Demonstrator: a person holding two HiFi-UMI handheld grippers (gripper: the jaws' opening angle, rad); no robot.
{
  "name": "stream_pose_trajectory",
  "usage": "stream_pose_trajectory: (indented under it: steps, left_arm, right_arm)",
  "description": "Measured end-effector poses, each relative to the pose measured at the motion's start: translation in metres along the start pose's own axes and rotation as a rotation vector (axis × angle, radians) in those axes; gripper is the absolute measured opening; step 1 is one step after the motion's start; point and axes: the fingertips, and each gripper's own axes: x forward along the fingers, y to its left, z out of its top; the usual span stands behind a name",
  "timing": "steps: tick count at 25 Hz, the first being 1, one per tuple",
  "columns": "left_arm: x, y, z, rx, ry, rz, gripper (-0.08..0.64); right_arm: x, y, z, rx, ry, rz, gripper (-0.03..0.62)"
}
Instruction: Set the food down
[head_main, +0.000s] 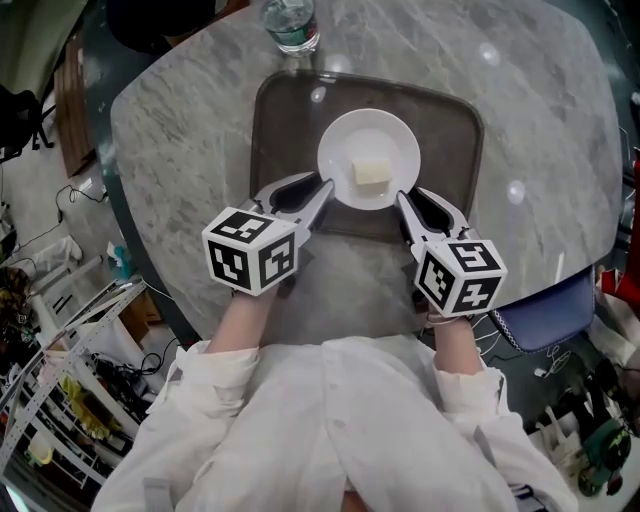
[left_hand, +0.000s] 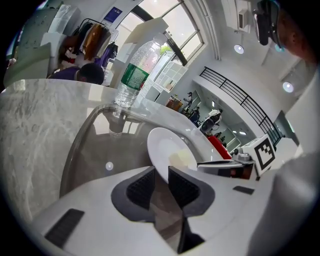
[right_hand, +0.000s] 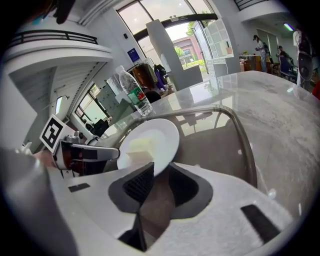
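Our left tool (left_hand: 160, 181) is clenched on the near-left rim of the white plate (head_main: 345, 135), and our right tool (right_hand: 159, 181) grasps the near-right rim the same way. The pale block of food (head_main: 371, 172) sits mid-plate, over the dark tray (head_main: 455, 150). We judge this to be the lowering step; whether the plate already rests on the tray we cannot tell. Next we must keep it level, settle it flat, then loosen both tools. The tray's raised lip leaves room all round the plate. A water bottle (head_main: 291, 25) stands just beyond its far edge, and the marble surface (head_main: 540, 120) lies open to the right.
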Motion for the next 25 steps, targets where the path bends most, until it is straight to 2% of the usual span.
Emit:
stream_pose_trajectory:
  steps: [25]
  left_arm:
    - [0.0059,0.0053,-0.0036,0.039,0.026,0.055,0.091]
  right_arm:
    - [0.0023,0.0030,-0.0053,-0.052,0.019,0.040,0.074]
